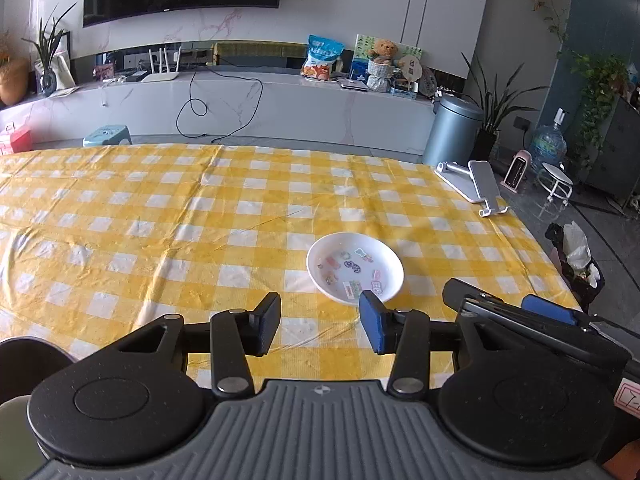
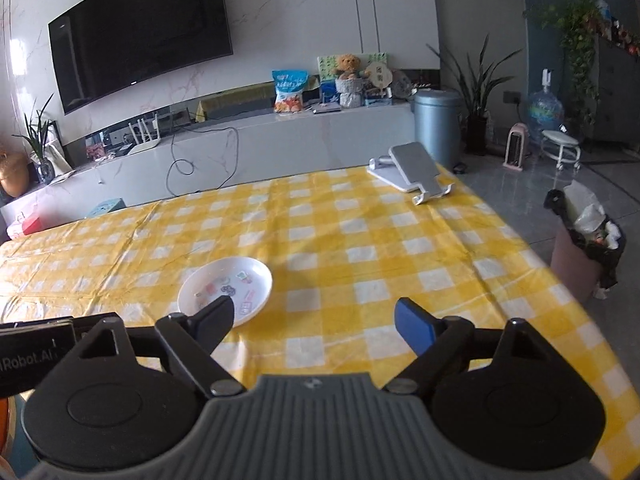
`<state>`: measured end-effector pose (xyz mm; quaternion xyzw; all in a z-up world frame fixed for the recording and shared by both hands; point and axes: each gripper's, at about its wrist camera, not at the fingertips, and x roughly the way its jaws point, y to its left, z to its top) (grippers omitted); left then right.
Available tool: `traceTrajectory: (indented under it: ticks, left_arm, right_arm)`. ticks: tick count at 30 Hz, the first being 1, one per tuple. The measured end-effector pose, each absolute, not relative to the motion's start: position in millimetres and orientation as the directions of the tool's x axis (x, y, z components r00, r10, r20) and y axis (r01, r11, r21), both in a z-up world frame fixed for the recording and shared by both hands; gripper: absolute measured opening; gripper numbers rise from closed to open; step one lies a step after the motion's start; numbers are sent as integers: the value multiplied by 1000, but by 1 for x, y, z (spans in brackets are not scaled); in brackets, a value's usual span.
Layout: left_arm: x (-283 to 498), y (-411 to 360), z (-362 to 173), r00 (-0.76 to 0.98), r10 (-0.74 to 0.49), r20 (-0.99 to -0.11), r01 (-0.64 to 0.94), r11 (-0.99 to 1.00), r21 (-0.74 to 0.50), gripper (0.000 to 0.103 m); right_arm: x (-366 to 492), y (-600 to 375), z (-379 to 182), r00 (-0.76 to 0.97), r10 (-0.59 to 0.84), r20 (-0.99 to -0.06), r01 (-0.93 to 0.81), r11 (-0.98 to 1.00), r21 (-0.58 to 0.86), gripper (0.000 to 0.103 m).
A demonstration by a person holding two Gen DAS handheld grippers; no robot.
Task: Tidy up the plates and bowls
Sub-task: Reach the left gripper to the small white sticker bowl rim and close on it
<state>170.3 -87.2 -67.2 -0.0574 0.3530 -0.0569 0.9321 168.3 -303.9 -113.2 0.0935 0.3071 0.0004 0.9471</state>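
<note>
Left wrist view gives me the white plate [image 1: 355, 266] with cartoon stickers, lying flat on the yellow checked tabletop [image 1: 160, 216], just ahead and right of my left tool [image 1: 320, 322]. Its fingers stand partly apart with nothing between them. The right tool [image 2: 316, 320] gapes wider, also empty; its left finger crosses the plate's near rim in its own view, though I cannot tell whether it touches. I judge both tools are free because the plate sits alone, well apart from the phone stand [image 1: 474, 184] at the far corner, awaiting a grasp at its rim.
</note>
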Motion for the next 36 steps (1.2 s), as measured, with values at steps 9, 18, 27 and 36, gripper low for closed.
traceTrajectory:
  ticks: [9,18,27,36]
  left_arm:
    - [207,-84,-89,706,-175,-686,-20,963,-267,46]
    - [238,-88,-109,683,-185,-706,-73,945,-318,33]
    - [244,-90,-122,661,-181,-728,-67,952,-298,13]
    - [228,-87,-104,681,-182,-710,-45,956,-289,11]
  right_arm:
    - [224,-299,-130,771,89,-631,38,982,185,69]
    - [257,-303,-149,691,232,-684,-10,950,313,27]
    - [262,-290,-158,667,241,-705,-50,959,280,6]
    - [244,-289,-140,705,240,-668,-79,962,262,5]
